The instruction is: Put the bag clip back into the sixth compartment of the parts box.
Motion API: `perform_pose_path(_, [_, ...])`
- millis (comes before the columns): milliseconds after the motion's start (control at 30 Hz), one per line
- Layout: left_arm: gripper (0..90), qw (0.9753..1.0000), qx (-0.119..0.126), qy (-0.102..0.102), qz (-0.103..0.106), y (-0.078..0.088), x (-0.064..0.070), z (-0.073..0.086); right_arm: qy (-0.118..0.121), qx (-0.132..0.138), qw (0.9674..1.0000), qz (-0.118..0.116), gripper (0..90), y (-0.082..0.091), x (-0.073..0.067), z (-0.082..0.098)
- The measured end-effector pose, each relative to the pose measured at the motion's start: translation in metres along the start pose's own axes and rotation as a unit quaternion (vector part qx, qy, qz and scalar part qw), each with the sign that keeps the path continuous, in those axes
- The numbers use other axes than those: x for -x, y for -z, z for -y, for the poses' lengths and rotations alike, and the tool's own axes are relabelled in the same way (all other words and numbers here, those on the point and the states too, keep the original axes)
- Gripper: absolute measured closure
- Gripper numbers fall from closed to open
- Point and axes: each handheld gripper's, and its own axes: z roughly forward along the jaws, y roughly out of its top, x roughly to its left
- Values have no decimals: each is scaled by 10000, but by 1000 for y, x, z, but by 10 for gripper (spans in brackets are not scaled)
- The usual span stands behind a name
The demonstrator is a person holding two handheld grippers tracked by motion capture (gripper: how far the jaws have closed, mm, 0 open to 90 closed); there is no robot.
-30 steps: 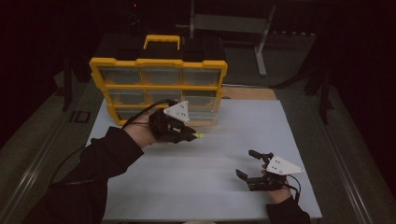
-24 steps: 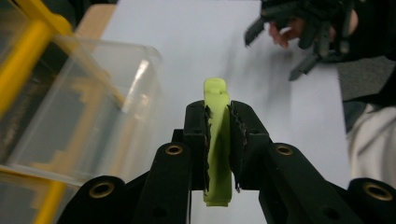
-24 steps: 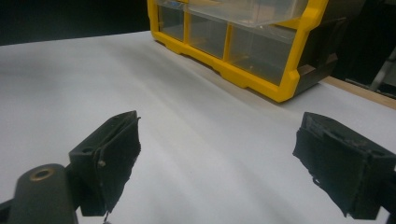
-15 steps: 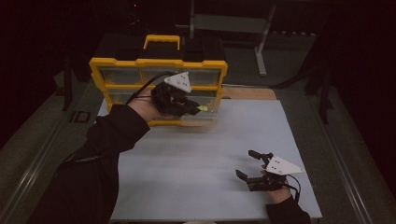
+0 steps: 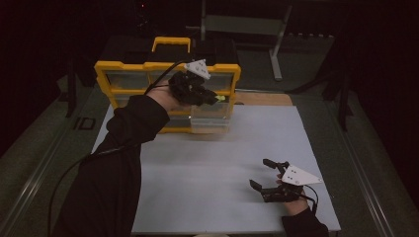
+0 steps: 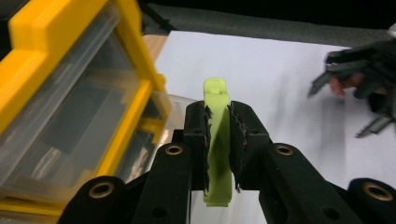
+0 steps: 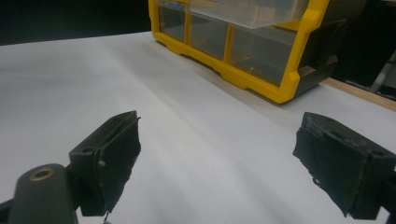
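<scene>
Above the pulled-out clear drawer (image 5: 210,114) of the yellow plastic organiser (image 5: 114,71), a small lime-green plastic piece (image 6: 217,140) is clamped in the left tongs (image 6: 218,122), apparently awaiting release into it, while the right tongs (image 5: 266,176) are spread empty over the white desk (image 5: 207,173).

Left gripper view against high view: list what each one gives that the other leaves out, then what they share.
Left gripper view: the toothed pads pressing on the flat sides of the lime-green piece, its knobbed end poking out past them.

High view: the person's dark sleeve, the organizer's yellow carry handle and the whole white sheet.

Both: the yellow drawer organizer with one clear drawer pulled out, the left gripper holding the green piece beside it, and the open right gripper over the sheet.
</scene>
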Motion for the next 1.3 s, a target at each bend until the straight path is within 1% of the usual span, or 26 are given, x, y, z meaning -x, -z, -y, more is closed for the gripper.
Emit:
perform_pose_path(67, [789, 10000, -32, 42, -18, -4, -2, 2, -12, 10, 10000, -3, 134, 1, 0, 0])
perform_pose_path(133, [789, 9999, -141, 83, -28, -11, -5, 5, -22, 24, 10000, 12, 134, 1, 1, 0])
perform_pose_path(167, [789, 9998, -156, 105, -3, -13, -6, 7, -33, 36, 10000, 7, 134, 1, 1, 0])
perform_pose_path(267, [789, 9993, -324, 179, 69, -21, -9, 11, -36, 30, 10000, 3, 134, 2, 1, 0])
perform_pose_path(300, [789, 9993, -327, 187, 91, -25, -9, 12, -35, 30, 10000, 0, 134, 2, 1, 0])
perform_pose_path(333, [789, 9990, -353, 243, 146, -27, -9, 13, -36, 30, 10000, -2, 134, 1, 1, 0])
perform_pose_path(433, [789, 9983, -529, 197, 168, -34, -9, 15, -46, 36, 10000, 5, 134, 2, 2, 0])
perform_pose_path(467, [789, 9981, -568, 194, 113, -36, -9, 15, -48, 41, 10000, 3, 134, 2, 2, 0])
perform_pose_path(533, [789, 9974, -688, 200, 105, -39, -9, 15, -44, 34, 10000, -2, 134, 1, 2, 0])
perform_pose_path(600, [788, 9957, -916, 152, 53, -44, -9, 15, -38, 23, 10000, -8, 134, 1, 1, 0])
perform_pose_path(633, [788, 9955, -932, 145, 52, -45, -9, 15, -42, 18, 10000, -10, 134, 1, 1, 0])
perform_pose_path(667, [788, 9955, -918, 210, 105, -46, -10, 14, -39, 26, 10000, -10, 134, 1, 1, 0])
perform_pose_path(733, [788, 9944, -1032, 203, 48, -49, -9, 13, -39, 31, 10000, -8, 134, 1, 2, 1])
perform_pose_path(833, [788, 9937, -1096, 218, 1, -49, -10, 11, -55, 39, 10000, 0, 134, 2, 2, 1])
perform_pose_path(867, [787, 9936, -1103, 216, -62, -49, -11, 10, -48, 34, 10000, 0, 134, 2, 2, 1])
perform_pose_path(900, [780, 9939, -1066, 268, -96, -48, -11, 9, -51, 33, 10000, -3, 134, 2, 2, 1])
perform_pose_path(933, [768, 9937, -1045, 374, -141, -45, -11, 8, -52, 34, 10000, -5, 134, 2, 2, 1])
perform_pose_path(967, [646, 9934, -1067, 378, -182, -44, -11, 7, -54, 27, 10000, -3, 134, 2, 2, 1])
perform_pose_path(1000, [588, 9933, -1017, 504, -194, -43, -11, 6, -54, 26, 10000, -2, 134, 2, 2, 1])
perform_pose_path(1067, [493, 9933, -1012, 505, -222, -40, -10, 6, -56, 23, 10000, 2, 134, 2, 2, 1])
perform_pose_path(1100, [426, 9934, -999, 527, -196, -40, -9, 5, -45, 28, 10000, 5, 134, 2, 2, 1])
perform_pose_path(1133, [361, 9937, -981, 501, -209, -39, -8, 5, -51, 24, 10000, 3, 134, 2, 2, 1])
perform_pose_path(1200, [270, 9939, -965, 512, -178, -38, -7, 5, -49, 27, 10000, 2, 134, 2, 2, 0])
perform_pose_path(1233, [270, 9946, -910, 500, -88, -37, -5, 4, -47, 28, 10000, 0, 134, 2, 2, 0])
perform_pose_path(1267, [142, 9950, -870, 496, -55, -35, -4, 4, -47, 23, 10000, 0, 134, 2, 1, 0])
perform_pose_path(1300, [137, 9952, -838, 496, -121, -33, -3, 3, -40, 24, 10000, -2, 134, 2, 1, 0])
